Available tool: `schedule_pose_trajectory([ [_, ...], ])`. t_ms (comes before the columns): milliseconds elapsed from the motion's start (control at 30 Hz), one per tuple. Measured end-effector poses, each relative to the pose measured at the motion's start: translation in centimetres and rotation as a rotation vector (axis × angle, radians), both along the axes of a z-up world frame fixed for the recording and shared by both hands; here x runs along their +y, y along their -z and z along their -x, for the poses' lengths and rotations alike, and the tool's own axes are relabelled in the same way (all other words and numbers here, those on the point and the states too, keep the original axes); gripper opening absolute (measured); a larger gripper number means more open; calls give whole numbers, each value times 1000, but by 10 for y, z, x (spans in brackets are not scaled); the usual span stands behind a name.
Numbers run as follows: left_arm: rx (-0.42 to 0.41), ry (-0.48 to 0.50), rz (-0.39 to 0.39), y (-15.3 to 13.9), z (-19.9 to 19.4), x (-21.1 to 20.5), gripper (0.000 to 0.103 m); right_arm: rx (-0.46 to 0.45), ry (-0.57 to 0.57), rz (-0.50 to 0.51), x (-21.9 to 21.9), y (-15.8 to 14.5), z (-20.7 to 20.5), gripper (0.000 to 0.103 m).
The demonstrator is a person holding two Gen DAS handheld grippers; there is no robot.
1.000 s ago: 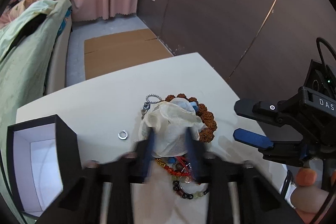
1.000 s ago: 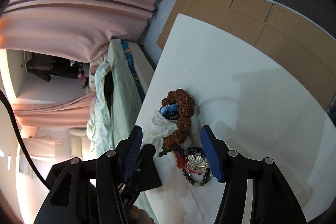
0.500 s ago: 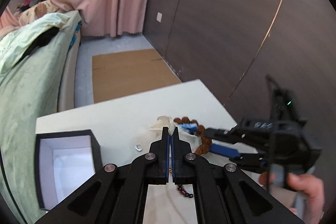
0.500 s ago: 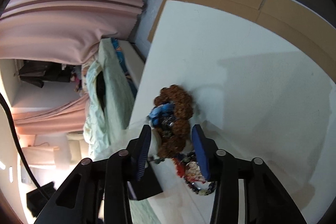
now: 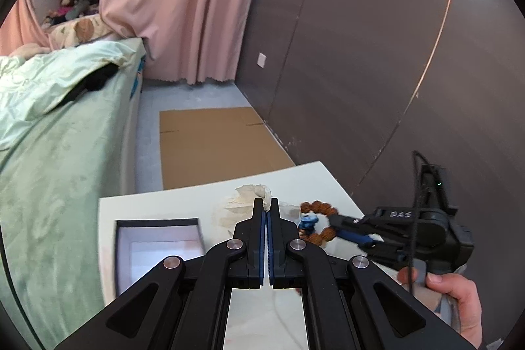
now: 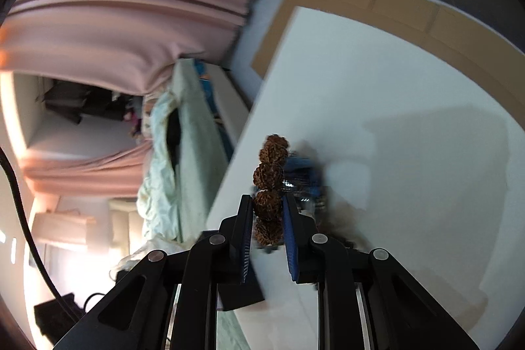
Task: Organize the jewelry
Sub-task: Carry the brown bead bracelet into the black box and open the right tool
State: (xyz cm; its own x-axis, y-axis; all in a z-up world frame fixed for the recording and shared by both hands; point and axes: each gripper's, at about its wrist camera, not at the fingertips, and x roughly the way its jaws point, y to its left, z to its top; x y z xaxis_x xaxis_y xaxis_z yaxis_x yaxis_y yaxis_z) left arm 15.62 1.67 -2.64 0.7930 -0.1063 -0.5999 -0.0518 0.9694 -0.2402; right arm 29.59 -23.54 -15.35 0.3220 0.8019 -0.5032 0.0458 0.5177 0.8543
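Note:
My left gripper [image 5: 266, 208] is shut on a cream cloth pouch [image 5: 259, 194] and holds it lifted above the white table [image 5: 183, 205]. My right gripper [image 6: 268, 205] is shut on a bracelet of big brown knobbly beads [image 6: 269, 176]; that bracelet also shows in the left wrist view [image 5: 320, 223], with the right gripper [image 5: 347, 227] on it. A blue item [image 5: 307, 221] lies inside the bead ring. An open black box with a white inside [image 5: 157, 246] stands at the table's left.
A bed with a green cover [image 5: 49, 127] runs along the table's left. Flat cardboard [image 5: 213, 140] lies on the floor beyond the table. A dark wall [image 5: 377, 71] is at the right, and pink curtains [image 5: 183, 5] hang at the back.
My left gripper has shut on the cloth pouch and lifted it off the jewelry pile. My right gripper has moved in and closed on the brown bead bracelet.

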Motion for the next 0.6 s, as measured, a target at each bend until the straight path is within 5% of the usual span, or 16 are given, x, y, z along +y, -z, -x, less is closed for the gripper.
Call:
schedule_pose_trajectory([
  [600, 21, -114, -4, 5, 33, 61, 0, -239, -118, -155, 25, -45, 18, 19],
])
